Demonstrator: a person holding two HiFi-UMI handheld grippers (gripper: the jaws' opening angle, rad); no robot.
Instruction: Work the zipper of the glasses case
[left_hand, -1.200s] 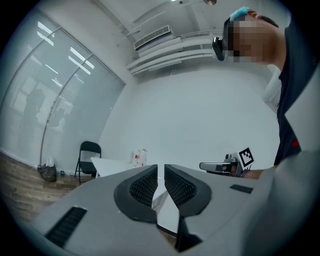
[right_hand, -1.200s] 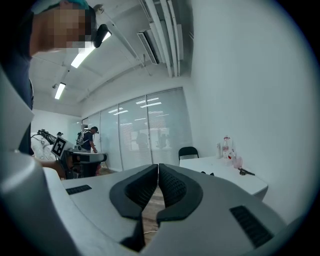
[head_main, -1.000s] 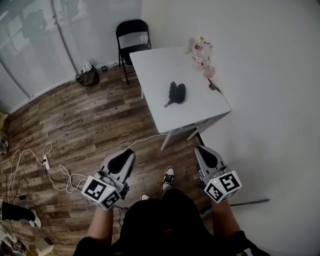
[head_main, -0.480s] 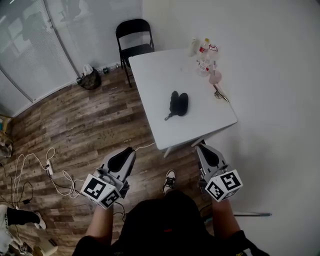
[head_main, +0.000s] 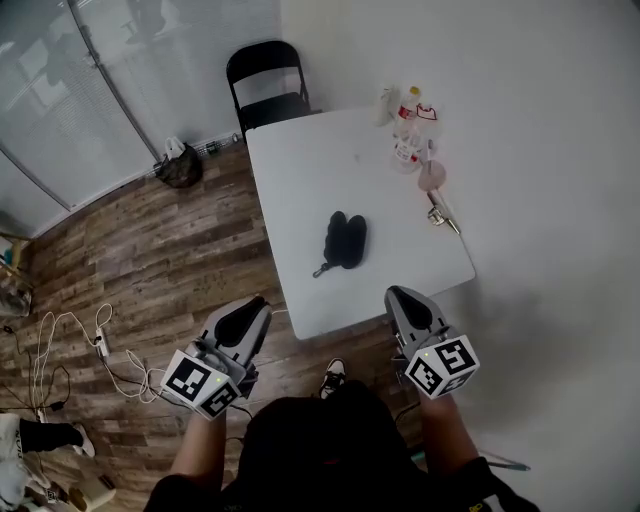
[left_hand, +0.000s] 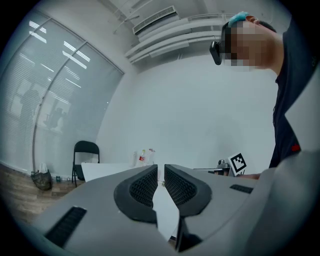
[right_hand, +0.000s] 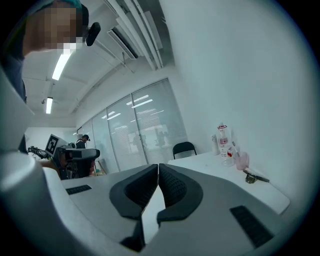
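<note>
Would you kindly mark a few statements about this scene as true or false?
1. The glasses case lies on the white table. True.
2. The left gripper and the right gripper both have their jaws together. True.
3. The left gripper is clamped on the glasses case. False: it holds nothing and is well apart from the case.
4. The black folding chair stands at the table's near edge, beside the person. False: it stands at the far end.
5. Bottles stand near the table's far right corner. True.
</note>
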